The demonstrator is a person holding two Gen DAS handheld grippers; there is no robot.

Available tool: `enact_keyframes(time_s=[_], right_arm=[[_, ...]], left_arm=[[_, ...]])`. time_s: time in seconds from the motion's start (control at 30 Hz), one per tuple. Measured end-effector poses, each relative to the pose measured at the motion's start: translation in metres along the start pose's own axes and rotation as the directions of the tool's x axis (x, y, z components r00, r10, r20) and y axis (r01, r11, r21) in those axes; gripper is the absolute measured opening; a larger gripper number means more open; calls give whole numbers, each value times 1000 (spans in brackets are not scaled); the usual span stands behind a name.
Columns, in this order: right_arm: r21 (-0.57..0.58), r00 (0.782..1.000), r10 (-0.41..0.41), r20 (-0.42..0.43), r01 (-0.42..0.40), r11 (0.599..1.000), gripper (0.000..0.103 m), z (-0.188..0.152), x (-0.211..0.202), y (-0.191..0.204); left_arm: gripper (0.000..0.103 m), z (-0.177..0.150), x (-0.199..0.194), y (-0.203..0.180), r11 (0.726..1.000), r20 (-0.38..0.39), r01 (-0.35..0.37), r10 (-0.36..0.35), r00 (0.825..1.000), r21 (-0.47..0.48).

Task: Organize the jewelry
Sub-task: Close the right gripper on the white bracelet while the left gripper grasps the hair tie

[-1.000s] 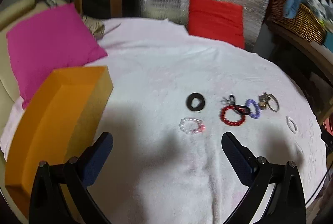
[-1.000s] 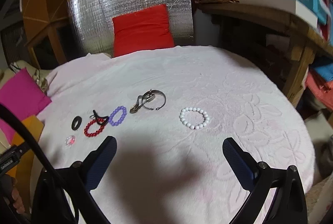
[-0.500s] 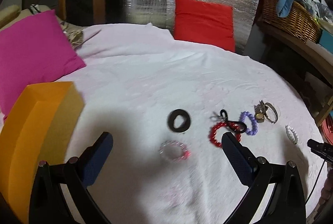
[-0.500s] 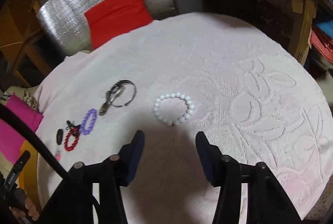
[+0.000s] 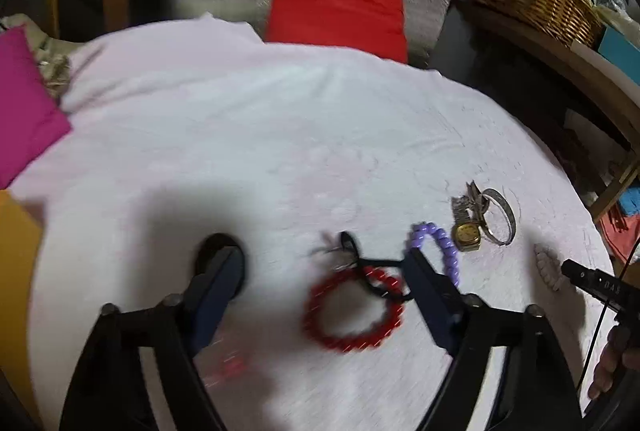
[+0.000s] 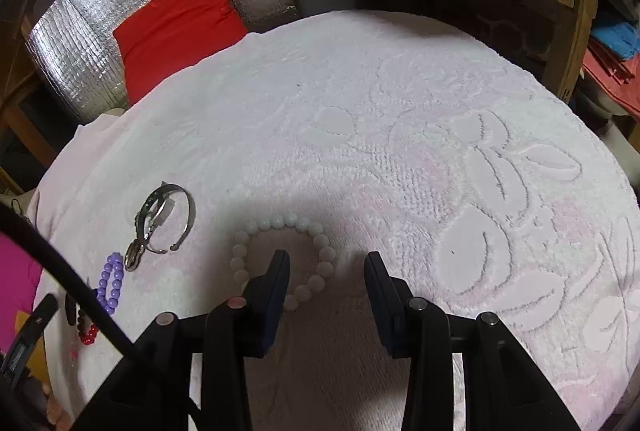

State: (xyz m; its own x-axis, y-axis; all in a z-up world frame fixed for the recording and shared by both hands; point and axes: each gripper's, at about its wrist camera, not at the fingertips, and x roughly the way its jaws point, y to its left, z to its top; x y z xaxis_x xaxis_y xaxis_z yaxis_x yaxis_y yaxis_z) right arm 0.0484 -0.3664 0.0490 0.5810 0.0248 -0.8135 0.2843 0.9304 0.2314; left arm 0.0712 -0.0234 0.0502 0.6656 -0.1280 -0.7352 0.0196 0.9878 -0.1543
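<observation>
While both jaws close — right gripper [image 6: 326, 263] straddling white bracelet [image 6: 280, 255]

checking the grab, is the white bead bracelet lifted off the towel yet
No, the white bead bracelet lies flat on the towel, one finger of the closing right tongs inside its loop.

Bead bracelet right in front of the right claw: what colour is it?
White. The bracelet shows best in the right wrist view, lying on the pale pink towel.
</observation>
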Motion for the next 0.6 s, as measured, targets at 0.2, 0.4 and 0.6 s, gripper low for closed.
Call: enact_keyframes(time_s=[0.2,0.4,0.6], right_arm=[[-22,1000,-9,7,10,1000,41,4,7,4],[-45,1000,-2,11,3,999,39,4,8,3],[-25,999,36,16,-35,999,37,7,8,-8]], left_arm=[[24,5,32,-12,997,-99,70,-73,992,-26],[22,7,14,-16,991,-44,132,-132,990,-9],[21,10,-48,-19,982,45,176,-179,983,60]])
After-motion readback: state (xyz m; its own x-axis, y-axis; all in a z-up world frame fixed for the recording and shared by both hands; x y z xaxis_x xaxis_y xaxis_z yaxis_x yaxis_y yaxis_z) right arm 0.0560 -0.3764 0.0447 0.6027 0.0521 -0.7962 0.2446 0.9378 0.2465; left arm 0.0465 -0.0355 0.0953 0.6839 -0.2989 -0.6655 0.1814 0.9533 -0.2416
